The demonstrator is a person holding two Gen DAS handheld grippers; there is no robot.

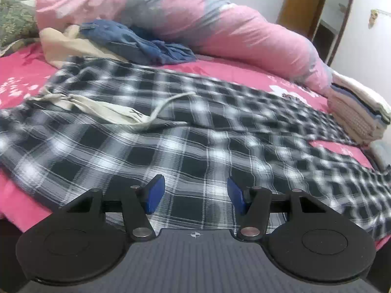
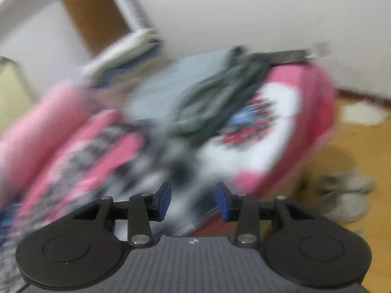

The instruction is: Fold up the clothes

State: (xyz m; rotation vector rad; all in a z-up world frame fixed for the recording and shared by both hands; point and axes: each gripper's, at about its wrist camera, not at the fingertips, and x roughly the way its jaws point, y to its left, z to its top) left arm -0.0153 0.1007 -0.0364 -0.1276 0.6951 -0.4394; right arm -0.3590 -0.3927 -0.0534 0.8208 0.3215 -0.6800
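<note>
My left wrist camera: low, close over plaid garment (image 1: 195,131), facing along my open fingers (image 1: 156,194) across bed toward pink duvet (image 1: 220,24) and doorway. My right wrist camera: badly blurred, tilted, near bed corner, facing grey clothes (image 2: 195,97), wall, floor. Shared: pink bed cover (image 1: 232,73), plaid fabric.

The right gripper (image 2: 193,200) hangs above the bed (image 2: 312,102), its blue-padded jaws spread apart with nothing between them. The view is badly blurred. Below and left of the jaws lies what seems to be plaid cloth (image 2: 102,151) on the pink cover. Farther off sits a grey garment (image 2: 207,92), with a folded stack (image 2: 122,56) beyond it. Slippers (image 2: 344,195) rest on the wooden floor (image 2: 361,146) at right.
</note>
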